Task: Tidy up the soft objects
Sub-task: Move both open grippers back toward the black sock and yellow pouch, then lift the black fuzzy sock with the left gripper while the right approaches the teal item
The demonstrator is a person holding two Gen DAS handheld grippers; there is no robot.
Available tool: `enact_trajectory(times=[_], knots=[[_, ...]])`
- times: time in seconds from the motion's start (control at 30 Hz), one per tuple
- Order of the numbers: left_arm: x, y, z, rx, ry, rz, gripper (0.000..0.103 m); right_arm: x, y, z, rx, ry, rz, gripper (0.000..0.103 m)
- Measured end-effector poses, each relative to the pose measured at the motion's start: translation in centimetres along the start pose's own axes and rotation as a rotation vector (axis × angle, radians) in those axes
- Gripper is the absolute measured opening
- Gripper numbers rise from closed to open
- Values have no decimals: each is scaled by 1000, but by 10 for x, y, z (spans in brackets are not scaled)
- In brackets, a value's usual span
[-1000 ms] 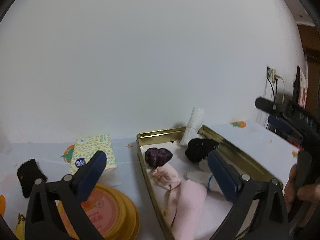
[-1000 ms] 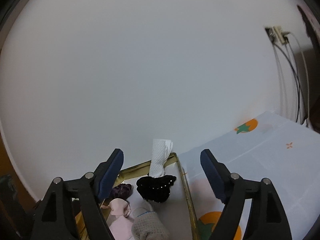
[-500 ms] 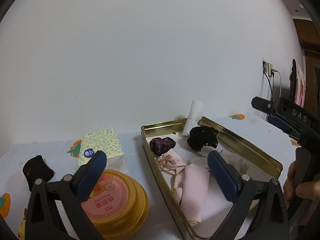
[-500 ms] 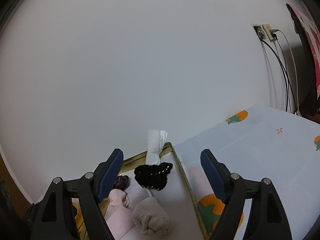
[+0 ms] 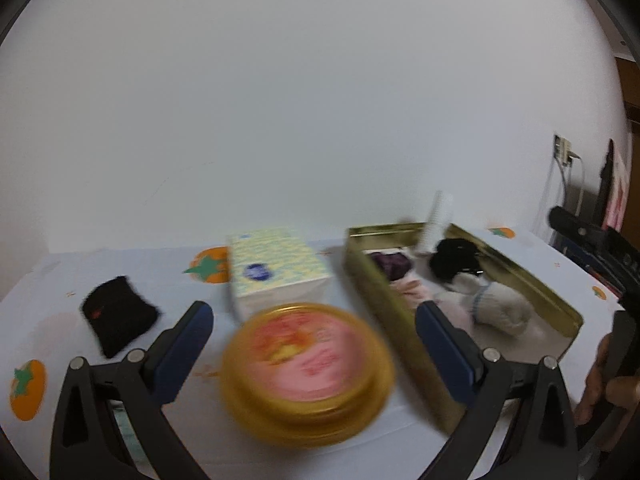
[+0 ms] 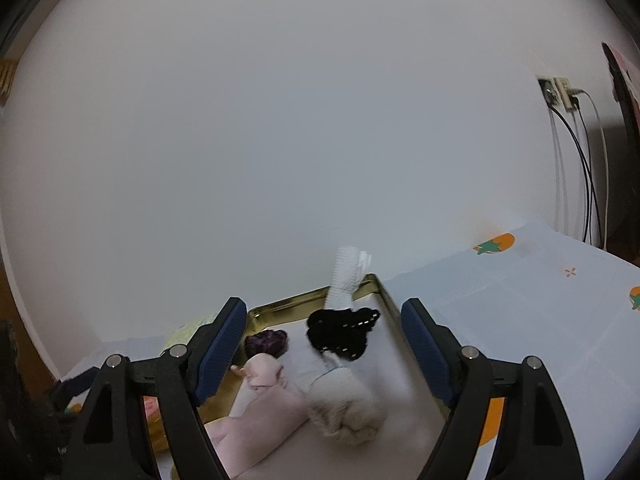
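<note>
- Table (image 5: 168,280) under a white cloth printed with orange fruit, carrying everything; wall socket and cables at far right, apart from the work.
- Gold rectangular tin (image 5: 384,300), lid off, already packed: pink folded cloth (image 6: 264,404) along its left side, beige rolled sock (image 6: 348,412) beside it, black beaded scrunchie (image 6: 340,332) behind the sock, purple scrunchie (image 6: 266,340) in the back left corner, white rolled cloth (image 6: 346,276) standing against the back wall.
- Round gold tin (image 5: 306,368) with a pink lid, now framed squarely between the left fingers; half a second back sat further left and lower (left view has swung leftward, hence the blur).
- Tissue pack (image 5: 276,272), yellow-green pattern, just behind the round tin, now near mid-frame instead of left of it.
- Black knit piece (image 5: 118,318) with a small red mark, alone on the cloth at left, the one soft item plainly outside the tin; closer to centre than a moment ago. Probably the next pickup, though not yet reached.
- Left gripper (image 5: 314,334): released, nothing between the blue pads.
- Right gripper (image 6: 322,350): released too, hovering over the gold tin, sock and scrunchie seen between the fingers but untouched; drawn back slightly, more of the tin showing.
</note>
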State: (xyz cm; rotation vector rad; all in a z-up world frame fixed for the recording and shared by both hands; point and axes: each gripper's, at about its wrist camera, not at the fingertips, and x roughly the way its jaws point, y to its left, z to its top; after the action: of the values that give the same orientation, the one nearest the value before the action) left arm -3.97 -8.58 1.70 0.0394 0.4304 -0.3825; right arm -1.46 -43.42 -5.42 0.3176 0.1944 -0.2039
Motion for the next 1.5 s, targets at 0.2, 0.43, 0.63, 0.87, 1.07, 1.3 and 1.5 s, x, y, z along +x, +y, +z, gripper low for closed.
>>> enact_trajectory(times=[0.2,0.43,0.63,0.87,1.07,1.3,1.5], knots=[[-11,50,-3,-56,-3,59,102,-5,27,-10,-36,7,48,81],[-23,112,-7,-120,5,151,102,-9,72,-25,-96,17,118,81],[-11,181,-10,-315,90,190,96,-4,107,-36,-149,45,183,81],[45,206,-11,-403,254,210,77,-4,132,-45,-229,48,223,81],[87,207,-17,-397,388,216,64,1,125,-44,-197,69,229,81],[88,197,-17,-298,404,170,21,8,122,-45,-197,104,230,81],[62,196,-13,-257,338,121,19,7,120,-45,-198,101,220,81]])
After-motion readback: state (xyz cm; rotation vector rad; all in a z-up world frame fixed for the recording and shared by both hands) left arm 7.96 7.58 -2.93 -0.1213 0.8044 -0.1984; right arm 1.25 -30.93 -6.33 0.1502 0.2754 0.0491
